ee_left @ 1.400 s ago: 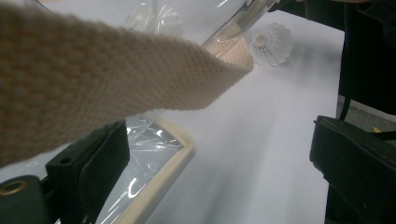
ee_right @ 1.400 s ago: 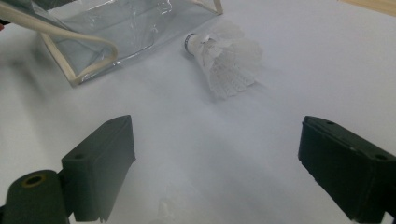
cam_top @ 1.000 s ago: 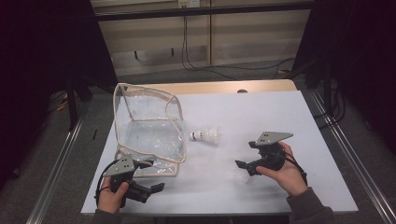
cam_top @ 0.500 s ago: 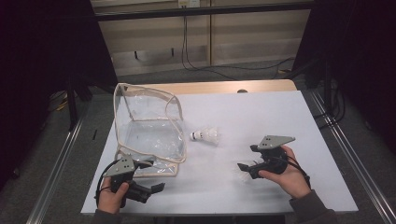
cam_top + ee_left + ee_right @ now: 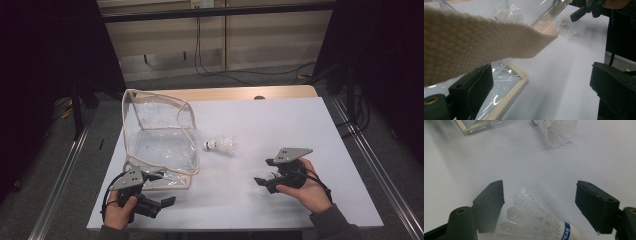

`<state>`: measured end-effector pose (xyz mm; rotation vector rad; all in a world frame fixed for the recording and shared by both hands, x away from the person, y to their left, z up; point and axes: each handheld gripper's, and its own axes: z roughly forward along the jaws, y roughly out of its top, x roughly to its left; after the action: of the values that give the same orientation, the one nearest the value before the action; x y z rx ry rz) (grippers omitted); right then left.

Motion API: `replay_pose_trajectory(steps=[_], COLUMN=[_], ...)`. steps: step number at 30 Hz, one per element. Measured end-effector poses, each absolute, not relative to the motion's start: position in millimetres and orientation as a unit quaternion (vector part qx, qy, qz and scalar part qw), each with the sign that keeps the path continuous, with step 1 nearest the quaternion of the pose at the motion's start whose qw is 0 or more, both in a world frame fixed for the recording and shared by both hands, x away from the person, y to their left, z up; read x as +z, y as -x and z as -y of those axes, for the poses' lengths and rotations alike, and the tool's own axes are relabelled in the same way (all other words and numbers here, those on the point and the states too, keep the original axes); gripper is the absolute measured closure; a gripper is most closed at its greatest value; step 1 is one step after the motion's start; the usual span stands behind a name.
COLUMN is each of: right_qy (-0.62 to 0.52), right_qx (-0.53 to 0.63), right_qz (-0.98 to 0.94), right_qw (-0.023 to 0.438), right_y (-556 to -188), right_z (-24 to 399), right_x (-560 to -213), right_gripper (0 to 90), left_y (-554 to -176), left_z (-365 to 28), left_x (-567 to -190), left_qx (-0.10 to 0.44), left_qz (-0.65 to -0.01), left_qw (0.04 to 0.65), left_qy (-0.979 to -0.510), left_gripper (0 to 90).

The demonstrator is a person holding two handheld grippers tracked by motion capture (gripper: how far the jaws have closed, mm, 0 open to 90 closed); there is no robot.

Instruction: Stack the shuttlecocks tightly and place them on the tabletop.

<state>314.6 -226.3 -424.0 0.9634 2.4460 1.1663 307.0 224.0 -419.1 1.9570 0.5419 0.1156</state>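
In the high view the left gripper [image 5: 150, 200] sits at the lower left of the frame, near the table [image 5: 300, 120] front edge, just below the bag [image 5: 160, 135]. The clear bag with its cream trim stands left of centre, its near corner by this gripper and its left side close to the table's left edge. In the left gripper view a cream strap [image 5: 486, 40] crosses the upper left above the left jaw, and the bag's trimmed base lies by that jaw; the other jaw stands far off at the lower right with bare table between, so this gripper is spread wide and grips nothing that can be seen.

Right of the bag, near the middle of the high view, a shuttlecock [image 5: 220, 145] lies on its side, apart from the bag and with bare white table all round it.

Further right, at the lower right, the right gripper [image 5: 265, 181] rests low on the table, well in from the right edge and the front edge. In the right gripper view a second shuttlecock [image 5: 541, 220] lies between its jaws at the bottom centre, cork with a blue band toward the lower right, feathers close to the left jaw. The jaws have just been closing, yet a gap shows on the right side, so they do not clamp it. The first shuttlecock appears at the top of that view, with open table between.
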Motion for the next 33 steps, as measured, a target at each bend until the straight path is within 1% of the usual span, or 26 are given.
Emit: replay_pose_trajectory(steps=[2,5,9,11,13,14,16,22,24,25,26,28,29,30,31,32,33], right_qy=[-0.334,-0.338,-0.338,-0.336,-0.337,-0.337,-0.337,-0.333,-0.333,-0.331,-0.331,-0.330,-0.327,-0.327,-0.327,-0.327,-0.327], right_qx=[0.400,0.400,0.402,0.406,0.406,0.408,0.408,0.411,0.411,0.413,0.413,0.412,0.413,0.413,0.412,0.414,0.414], right_qz=[-0.843,-0.842,-0.840,-0.837,-0.837,-0.835,-0.834,-0.831,-0.831,-0.831,-0.831,-0.831,-0.832,-0.832,-0.832,-0.830,-0.830], right_qw=[0.134,0.133,0.137,0.146,0.147,0.154,0.155,0.171,0.172,0.173,0.173,0.175,0.175,0.175,0.180,0.183,0.183], right_y=[-315.4,-315.9,-316.5,-316.9,-317.0,-316.5,-316.2,-316.2,-316.1,-315.6,-315.6,-315.4,-315.4,-315.4,-315.1,-314.8,-314.8], right_z=[228.4,230.2,232.7,235.0,235.7,237.2,237.9,242.6,244.2,245.0,245.0,245.5,246.0,246.0,246.3,247.5,247.5], right_x=[-425.7,-426.7,-426.2,-424.4,-423.7,-422.1,-421.3,-416.0,-414.9,-413.5,-413.5,-412.1,-411.2,-411.2,-410.7,-409.3,-409.3], right_gripper=[26.5,26.9,32.0,38.3,38.9,43.4,44.1,52.3,56.4,61.4,61.4,66.9,71.0,71.0,73.8,80.5,80.5], left_y=[-306.6,-307.1,-307.0,-306.9,-306.7,-307.0,-307.1,-307.2,-307.4,-307.2,-307.2,-307.1,-307.4,-307.4,-307.4,-306.6,-306.6], left_z=[-223.8,-223.9,-223.9,-224.1,-224.0,-224.1,-224.1,-224.0,-223.9,-223.9,-223.9,-224.0,-223.9,-223.9,-223.9,-224.0,-224.0], left_x=[-419.3,-419.3,-419.3,-419.5,-419.2,-419.3,-419.3,-419.5,-419.6,-419.6,-419.6,-419.6,-419.7,-419.7,-419.7,-419.4,-419.4], left_qx=[0.048,0.048,0.048,0.049,0.049,0.049,0.049,0.048,0.049,0.049,0.049,0.049,0.049,0.049,0.049,0.049,0.049], left_qz=[-0.228,-0.226,-0.226,-0.227,-0.227,-0.226,-0.226,-0.226,-0.226,-0.227,-0.227,-0.227,-0.226,-0.226,-0.226,-0.227,-0.227], left_qw=[0.528,0.526,0.526,0.527,0.526,0.526,0.526,0.527,0.527,0.528,0.528,0.526,0.527,0.527,0.528,0.524,0.524], left_qy=[-0.817,-0.818,-0.818,-0.818,-0.818,-0.818,-0.819,-0.818,-0.818,-0.817,-0.817,-0.818,-0.818,-0.818,-0.817,-0.819,-0.819], left_gripper=[4.9,4.9,4.9,4.9,4.9,4.9,4.9,4.9,4.8,4.8,4.8,4.8,4.8,4.8,4.8,4.8,4.8])
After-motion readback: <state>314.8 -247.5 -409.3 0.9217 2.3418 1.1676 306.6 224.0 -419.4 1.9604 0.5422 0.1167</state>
